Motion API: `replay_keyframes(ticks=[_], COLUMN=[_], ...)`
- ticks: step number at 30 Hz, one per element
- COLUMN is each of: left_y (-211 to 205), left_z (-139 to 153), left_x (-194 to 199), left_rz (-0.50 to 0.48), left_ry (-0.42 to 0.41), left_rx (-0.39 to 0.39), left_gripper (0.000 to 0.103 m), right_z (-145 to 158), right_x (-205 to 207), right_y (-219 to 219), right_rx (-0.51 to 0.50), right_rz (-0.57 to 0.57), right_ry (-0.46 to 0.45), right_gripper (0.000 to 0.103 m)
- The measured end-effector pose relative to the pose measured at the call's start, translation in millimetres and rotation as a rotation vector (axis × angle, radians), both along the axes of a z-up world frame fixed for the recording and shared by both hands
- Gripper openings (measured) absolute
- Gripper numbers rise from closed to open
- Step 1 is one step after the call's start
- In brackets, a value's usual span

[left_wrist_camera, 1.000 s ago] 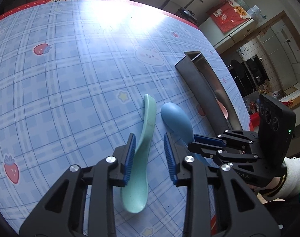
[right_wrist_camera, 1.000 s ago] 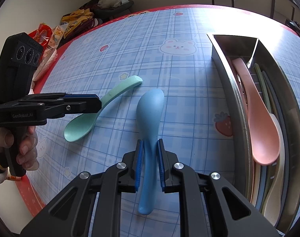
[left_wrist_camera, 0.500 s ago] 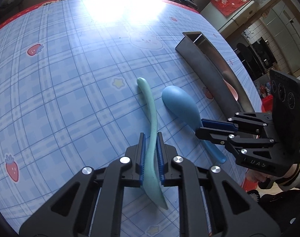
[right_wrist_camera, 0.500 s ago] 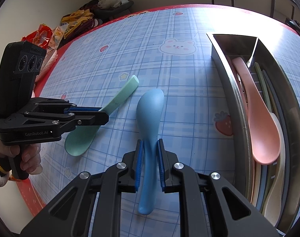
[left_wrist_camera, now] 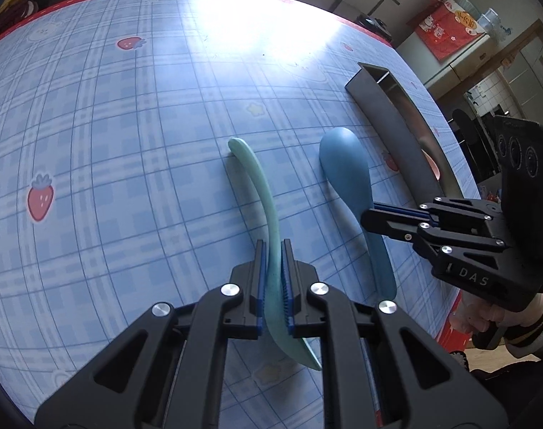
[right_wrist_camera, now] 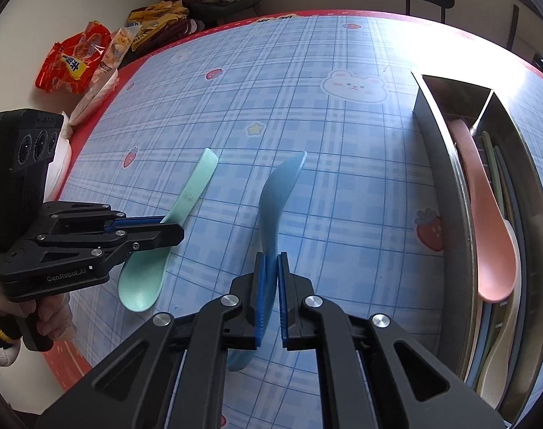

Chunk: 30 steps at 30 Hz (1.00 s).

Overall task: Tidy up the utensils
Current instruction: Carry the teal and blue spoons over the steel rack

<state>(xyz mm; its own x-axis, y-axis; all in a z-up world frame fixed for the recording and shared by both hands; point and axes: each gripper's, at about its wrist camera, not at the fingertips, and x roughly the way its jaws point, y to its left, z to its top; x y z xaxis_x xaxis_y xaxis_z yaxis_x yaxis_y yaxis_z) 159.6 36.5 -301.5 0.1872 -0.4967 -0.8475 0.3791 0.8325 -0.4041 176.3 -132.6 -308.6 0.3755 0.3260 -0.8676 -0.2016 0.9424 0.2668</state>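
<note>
Several spoons, a pink spoon [right_wrist_camera: 486,214] among them, already lie in the metal utensil tray [right_wrist_camera: 446,193] at the right of the surface [right_wrist_camera: 307,71]. Two remain outside it. The left gripper [left_wrist_camera: 271,286] is clamped on the handle of the mint-green spoon [left_wrist_camera: 260,186], and the right gripper [right_wrist_camera: 270,293] is clamped on the blue spoon [right_wrist_camera: 277,193], tilted on edge. Both have yet to reach the tray.
</note>
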Motion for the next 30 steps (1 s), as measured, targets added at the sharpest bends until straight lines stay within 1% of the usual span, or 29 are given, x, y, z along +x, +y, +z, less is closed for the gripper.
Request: replay_keyframes(ticks=[4,10,14,20,24,25,27,30], left_y=[6,15,12,-3,-11,-11,-7,-4], left_z=[-2,-6,-4,-3,0,1,3,14], left_x=[-11,-19,-21,-22,-25,-26,-29,-39], left_rz=[0.055,0.148,0.136,0.145,0.140,0.145,0.178,0.197], left_ry=[-0.001,-0.005,-0.025,-0.041,-0.055,-0.047,-0.032,-0.049], left_rx=[-0.014,-0.065,-0.037,-0.003,0.045,0.051,0.028,0.000], left_gripper=[0.012,0.013,0.013,0.013,0.012,0.012,0.012,0.012], right_z=[-6,-6,-7,-9,-7,-6,-5,1], right_x=[0,2,0,-17,-25,-26,-30,-36], right_y=[3,6,3,-4,-7,-8,-11,-14], right_rx=[-0.004,-0.006,0.014,0.046,0.052,0.057,0.077,0.096], right_rz=[0.005,0.012,-0.003,-0.003,-0.012,-0.016,-0.023,-0.022], right_ry=[0.018,0.003,0.009,0.012,0.014,0.017,0.022,0.009], right_gripper=[0.007,0.007,0.007,0.007,0.007,0.007,0.007,0.007])
